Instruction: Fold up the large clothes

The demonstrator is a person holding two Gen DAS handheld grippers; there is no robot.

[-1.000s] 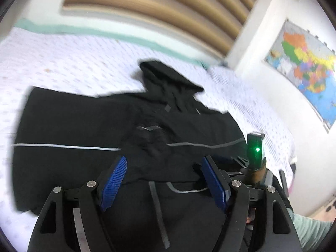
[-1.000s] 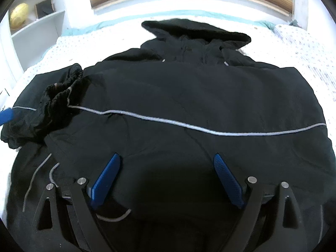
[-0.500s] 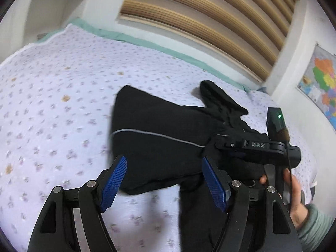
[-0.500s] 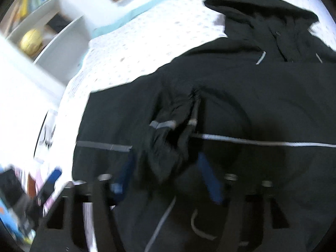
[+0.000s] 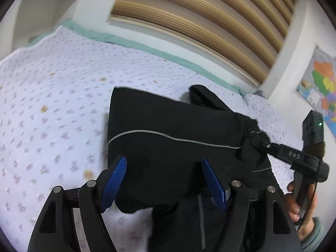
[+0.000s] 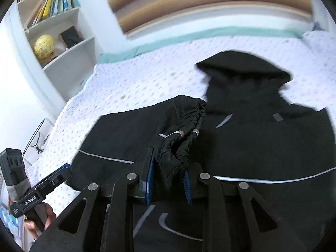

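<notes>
A black hooded nylon jacket with thin grey reflective piping (image 6: 241,138) lies spread on a white bedspread dotted with small flowers (image 5: 52,105), its hood ahead of the jaws and toward the slatted wooden headboard (image 5: 199,25); the jacket's gathered elastic sleeve cuff (image 6: 180,145) sits bunched between the blue pads of the right gripper (image 6: 168,180), whose jaws have just been closing and now pinch the cuff, lifting the sleeve over the jacket's body; the left gripper (image 5: 163,180) hangs above the jacket's folded edge, its 2 blue pads standing wide apart with nothing between them; a white bookshelf holding a yellow globe (image 6: 44,46) stands left of the right jaws.
</notes>
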